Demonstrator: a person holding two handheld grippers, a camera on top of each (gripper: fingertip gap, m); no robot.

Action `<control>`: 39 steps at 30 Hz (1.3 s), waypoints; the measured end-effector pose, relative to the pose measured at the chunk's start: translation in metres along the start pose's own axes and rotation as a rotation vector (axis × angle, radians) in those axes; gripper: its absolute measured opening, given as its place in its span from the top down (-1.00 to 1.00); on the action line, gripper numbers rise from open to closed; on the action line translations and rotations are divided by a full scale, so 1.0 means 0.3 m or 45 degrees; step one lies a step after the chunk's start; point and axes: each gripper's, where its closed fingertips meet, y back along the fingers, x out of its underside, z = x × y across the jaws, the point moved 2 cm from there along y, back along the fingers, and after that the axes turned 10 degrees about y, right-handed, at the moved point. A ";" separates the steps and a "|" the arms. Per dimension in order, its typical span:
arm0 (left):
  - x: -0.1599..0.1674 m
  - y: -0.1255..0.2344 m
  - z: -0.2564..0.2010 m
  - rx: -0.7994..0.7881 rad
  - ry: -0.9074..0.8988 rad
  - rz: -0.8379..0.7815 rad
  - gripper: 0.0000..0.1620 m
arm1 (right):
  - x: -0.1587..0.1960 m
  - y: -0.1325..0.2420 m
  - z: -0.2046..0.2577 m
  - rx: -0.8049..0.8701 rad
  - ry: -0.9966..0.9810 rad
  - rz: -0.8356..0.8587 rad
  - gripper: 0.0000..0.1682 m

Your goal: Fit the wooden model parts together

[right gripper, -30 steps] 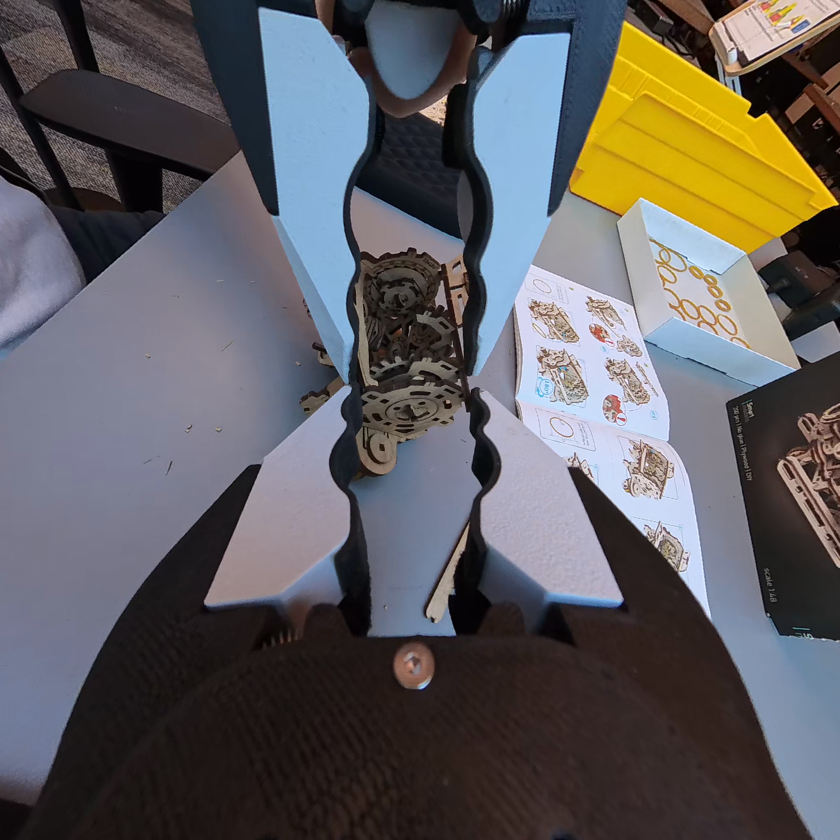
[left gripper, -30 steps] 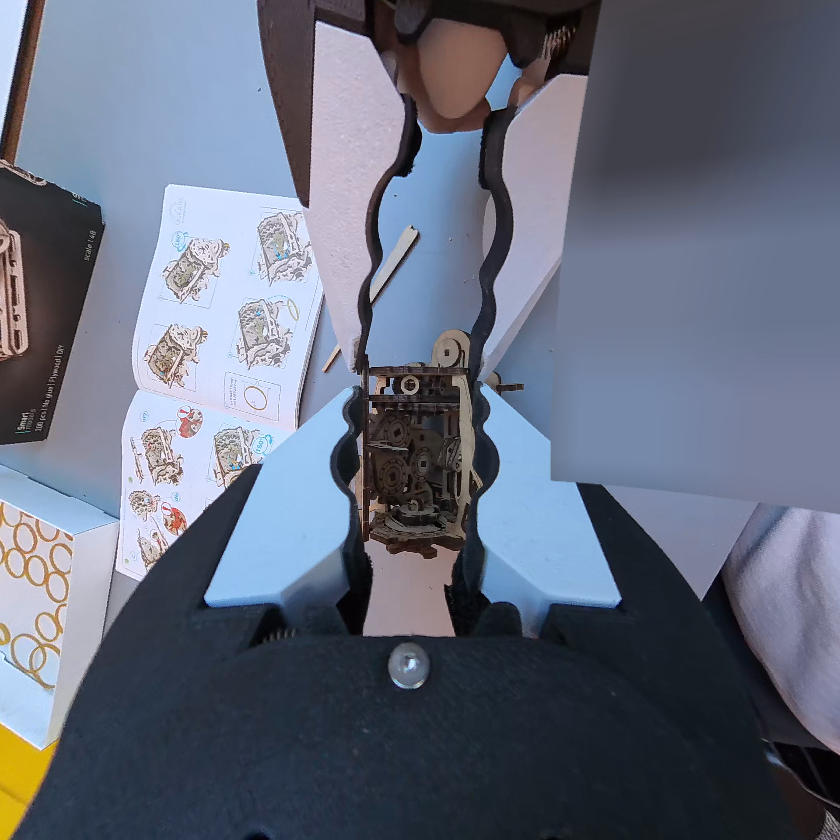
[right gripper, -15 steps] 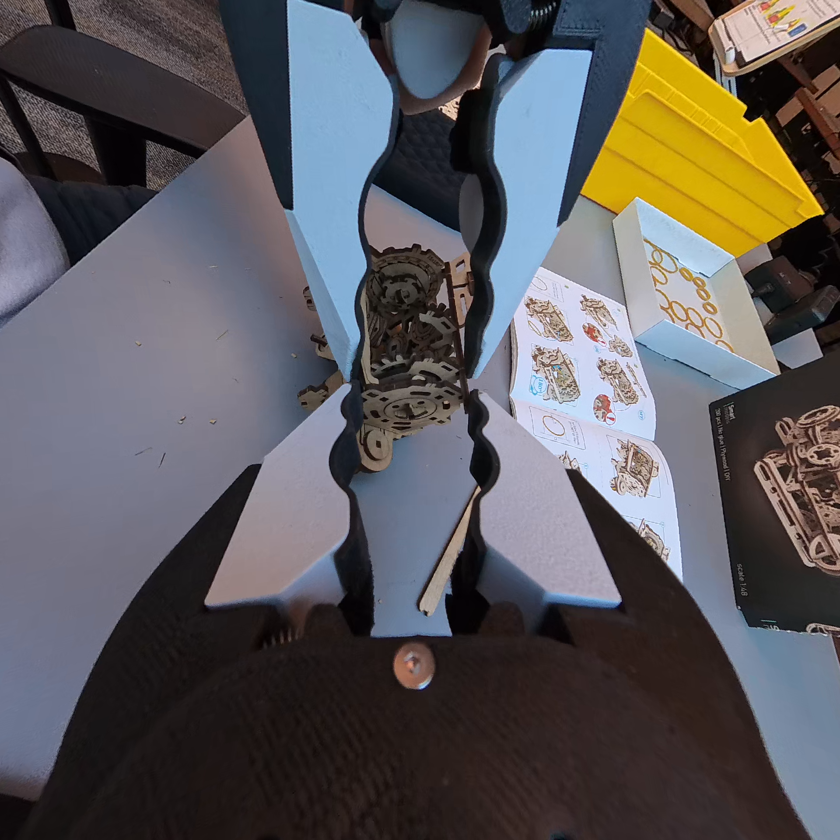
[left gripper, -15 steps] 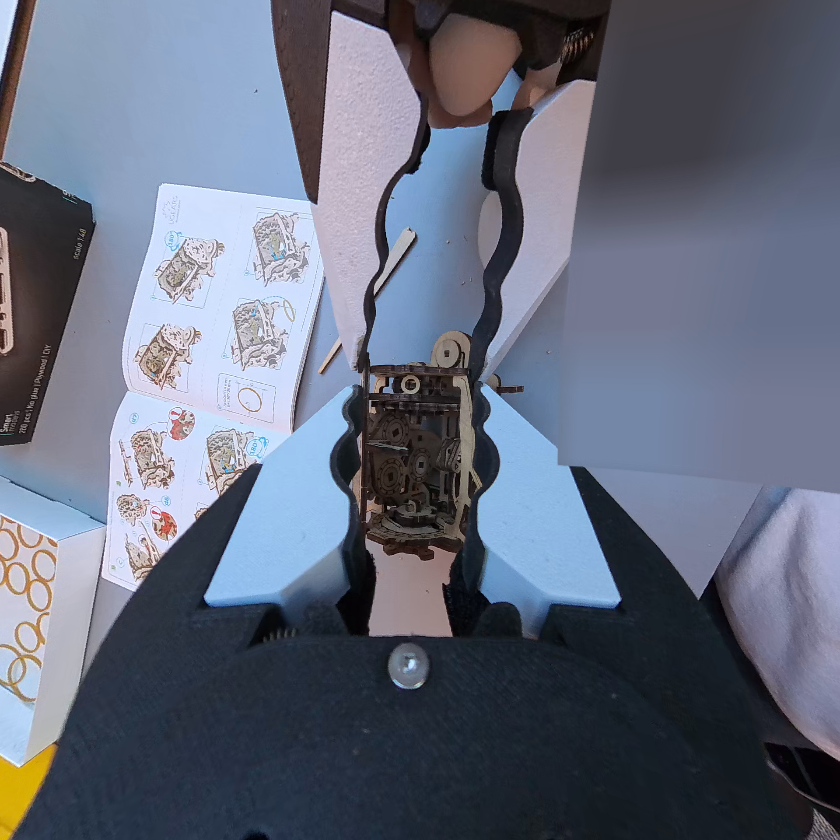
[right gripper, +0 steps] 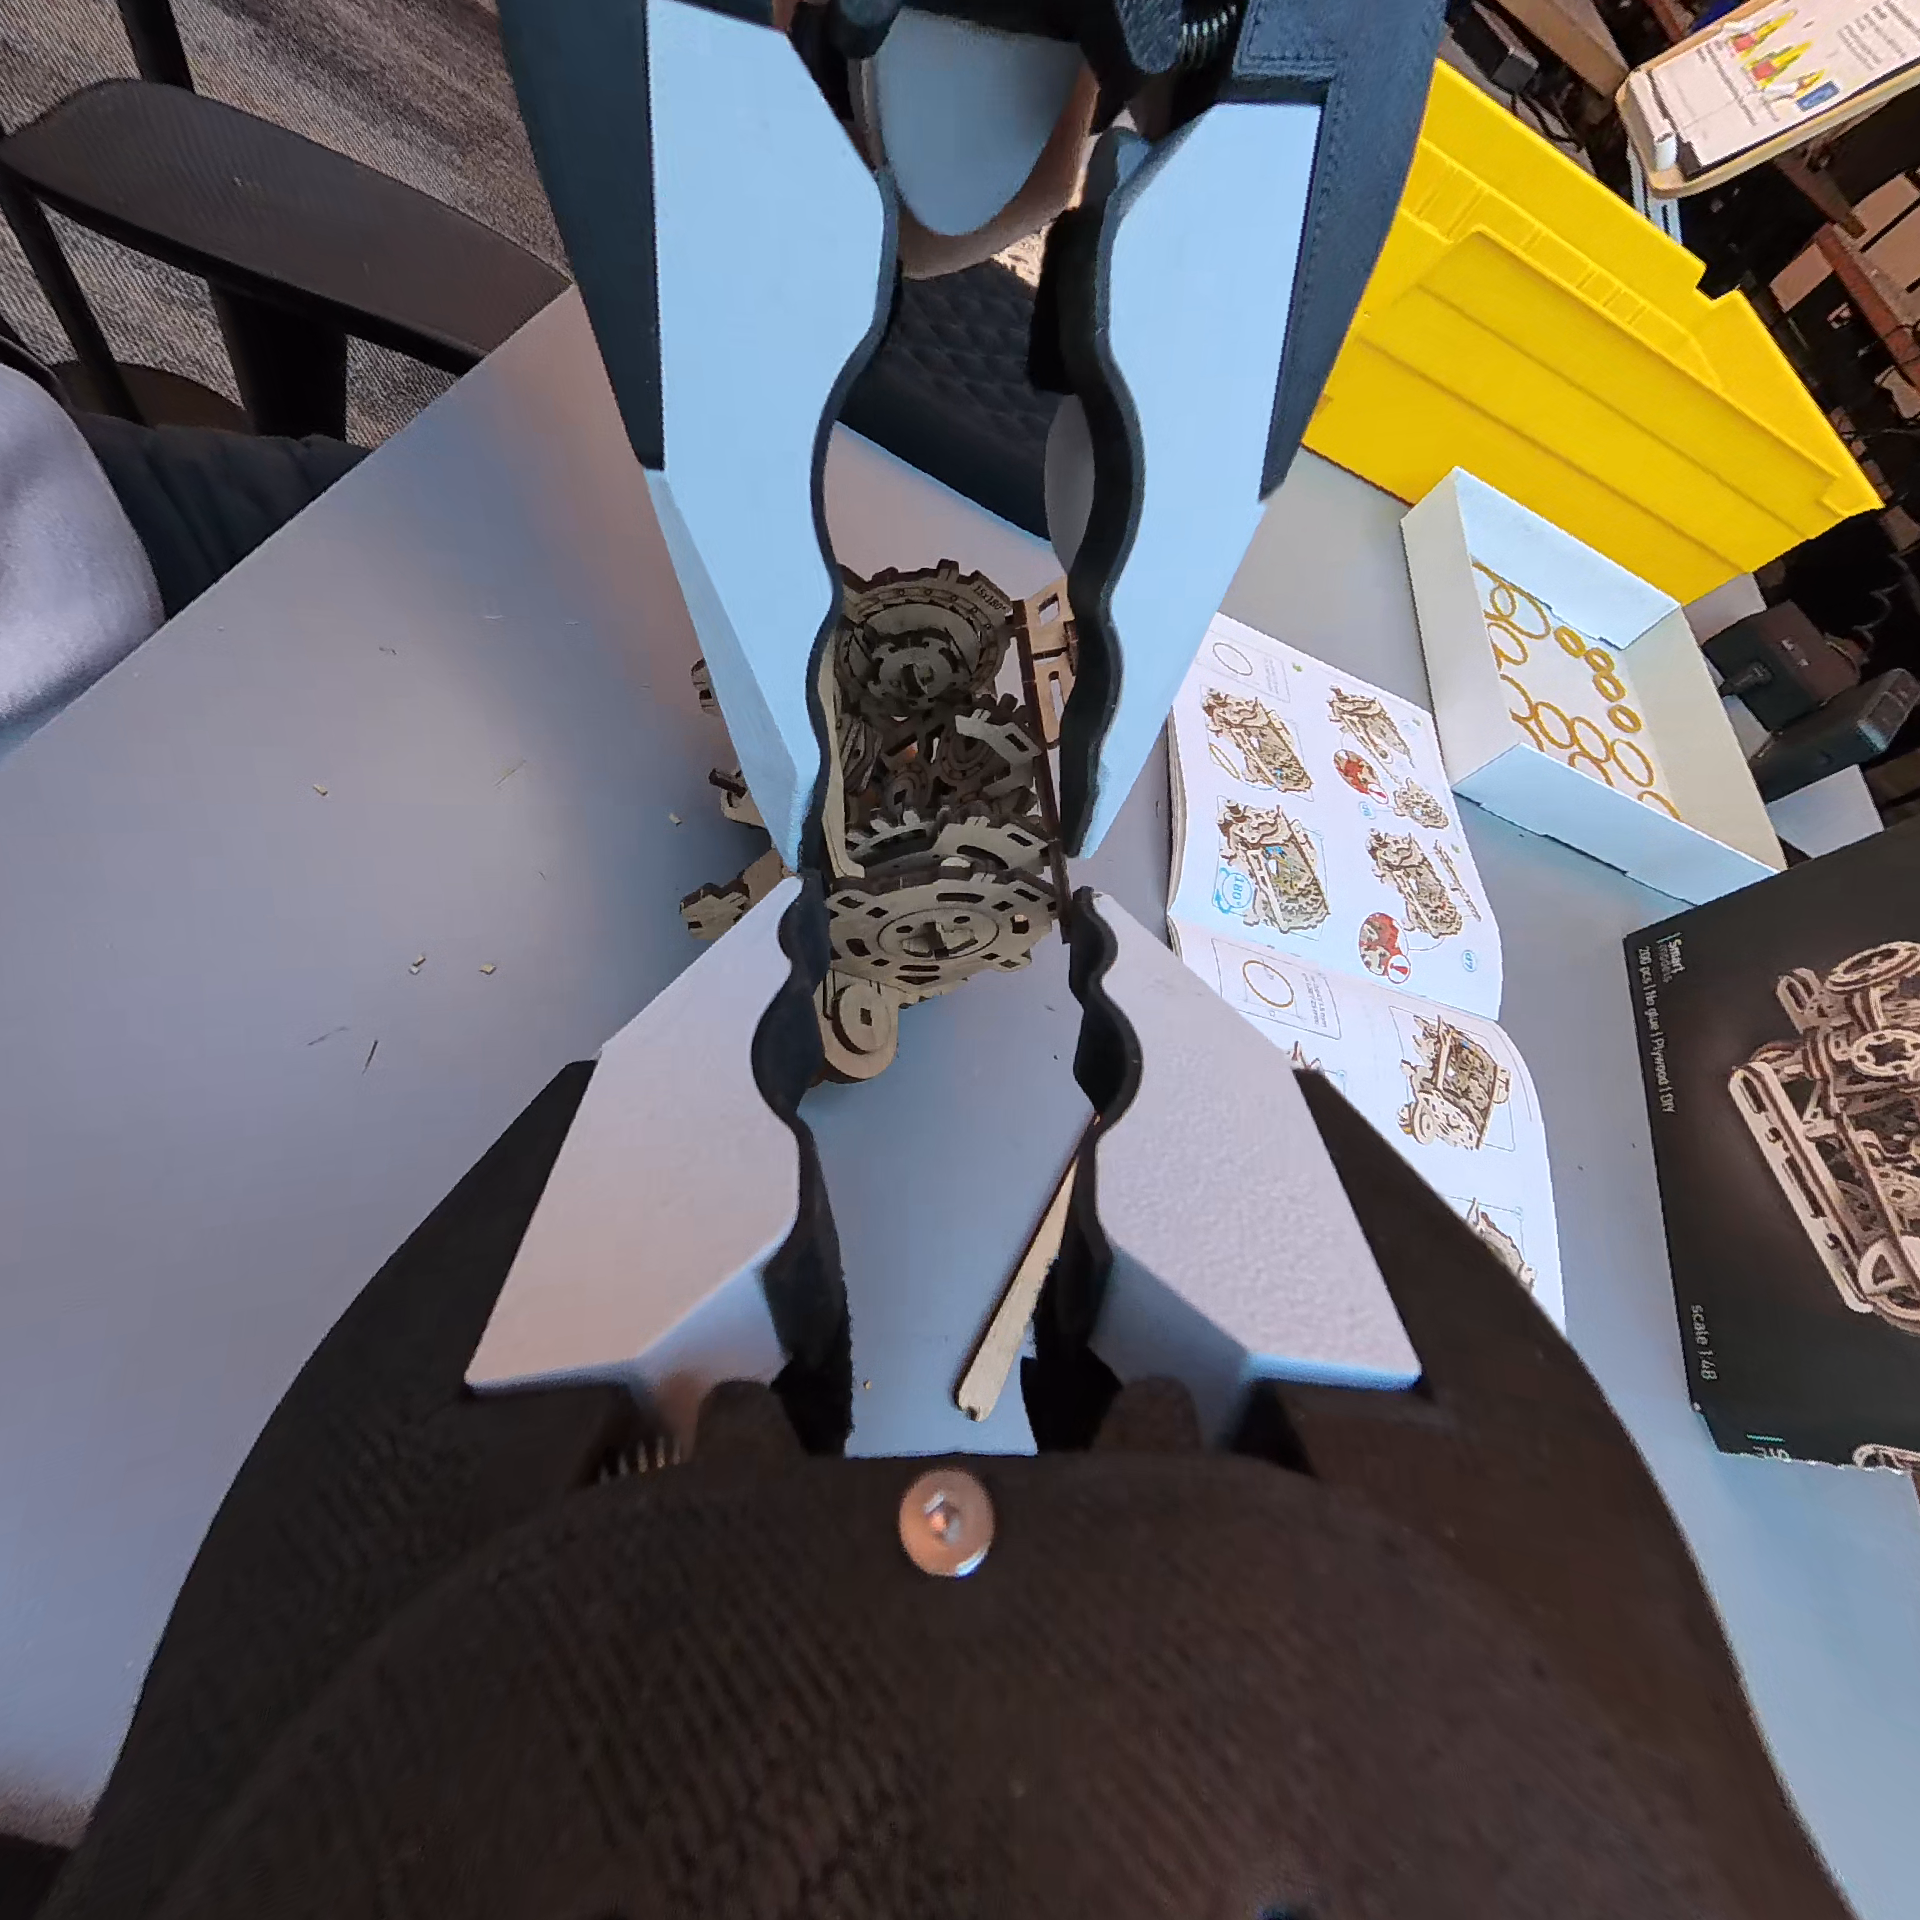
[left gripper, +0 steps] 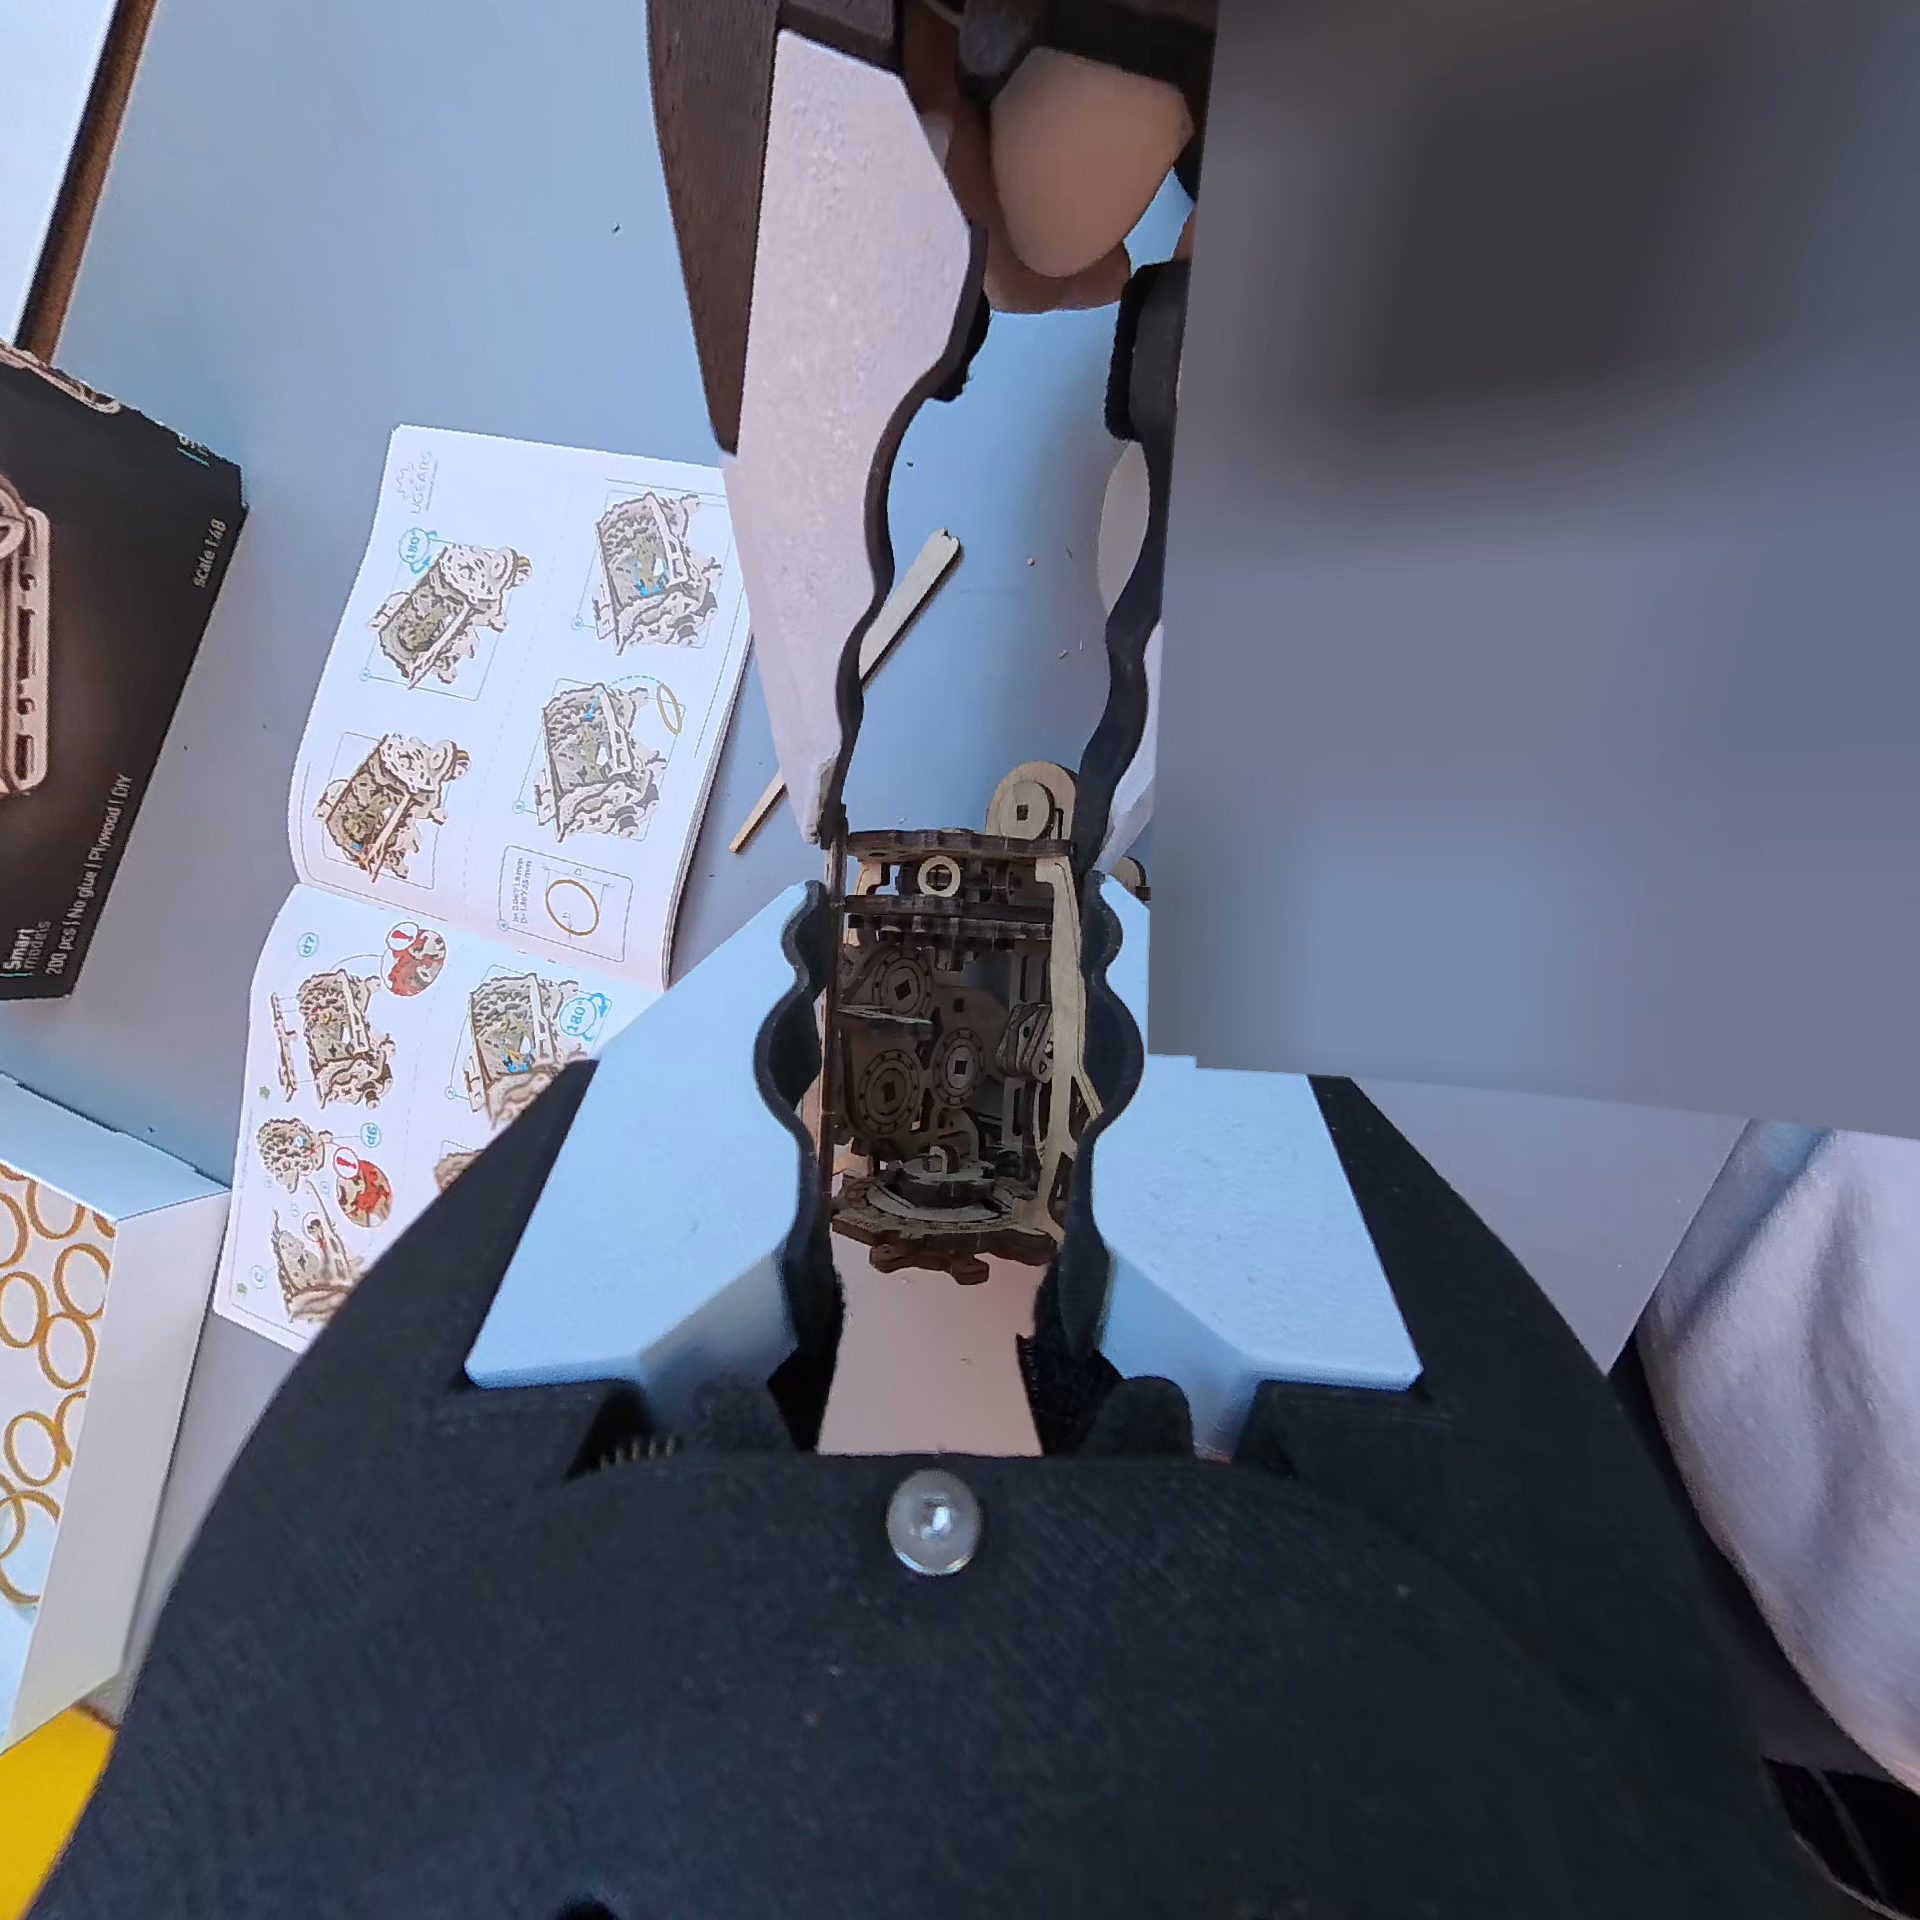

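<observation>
A wooden gear model is held above the grey table between both grippers, which meet tip to tip. My left gripper is shut on the model's sides, with most of the model between its fingers. My right gripper comes from the opposite side and clamps the model's far end. In the right wrist view the model sits mostly inside the left gripper, and the right gripper grips its near gear end.
A flat wooden stick and loose wooden parts lie on the table below. An open instruction booklet, a black box, a white box with gold rings and yellow bins are to one side. A chair stands beyond the table edge. Left and right tips are no more than a few centimetres apart.
Both grippers keep their hold on the model. The joined pair has drifted slightly over the table, so the booklet and stick shift a little in view.
</observation>
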 end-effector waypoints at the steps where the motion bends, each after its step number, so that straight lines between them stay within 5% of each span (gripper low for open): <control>1: 0.001 0.000 0.000 0.000 0.016 -0.002 0.42 | 0.000 0.000 0.000 0.001 0.001 0.000 0.45; 39: 0.001 -0.005 -0.006 0.006 0.042 0.000 0.42 | 0.005 0.001 -0.002 -0.004 0.008 0.008 0.47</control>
